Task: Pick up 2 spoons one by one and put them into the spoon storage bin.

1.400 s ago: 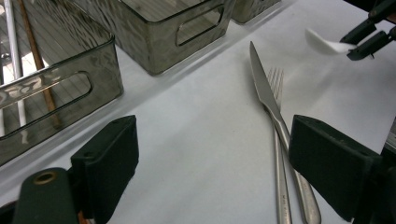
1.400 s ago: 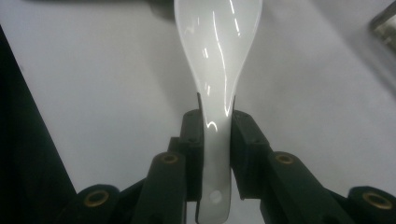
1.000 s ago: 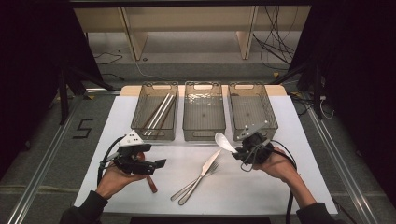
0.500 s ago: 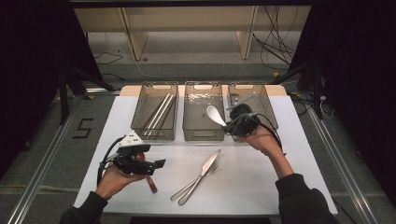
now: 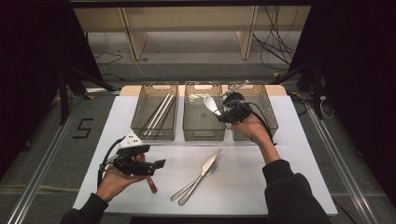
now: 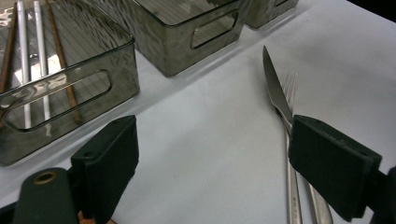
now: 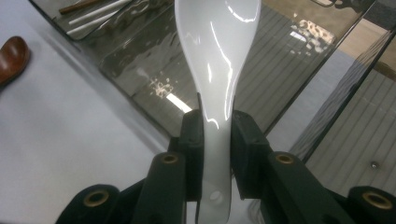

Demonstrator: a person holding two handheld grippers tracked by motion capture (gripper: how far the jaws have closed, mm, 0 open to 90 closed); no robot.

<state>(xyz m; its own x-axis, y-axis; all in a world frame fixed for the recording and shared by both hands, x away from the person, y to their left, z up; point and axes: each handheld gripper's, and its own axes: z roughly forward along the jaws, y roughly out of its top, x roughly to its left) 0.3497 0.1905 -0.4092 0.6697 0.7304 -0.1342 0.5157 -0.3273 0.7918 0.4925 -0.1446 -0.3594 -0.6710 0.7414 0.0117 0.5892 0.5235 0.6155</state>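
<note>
My right gripper (image 5: 225,111) is shut on the handle of a white ceramic spoon (image 5: 210,103), held above the seam between the middle bin (image 5: 203,135) and the right bin (image 5: 269,122). In the right gripper view the pads clamp the spoon (image 7: 217,56) with its bowl pointing away over the middle bin. Low on the left of the table, my left gripper (image 5: 156,168) rests open with nothing between its pads (image 6: 334,163). A knife (image 6: 275,88) and a fork (image 6: 293,81) lie just beyond its right jaw.
The left bin (image 5: 154,135) holds several chopsticks (image 6: 28,70). A brown wooden spoon (image 5: 152,185) lies beside the left hand, and its bowl shows at the left edge of the right gripper view (image 7: 11,56). The knife and fork (image 5: 201,175) lie mid-table.
My right gripper has carried the white spoon away from the table's middle, up and back over the bins. The left gripper has stayed where it was.
</note>
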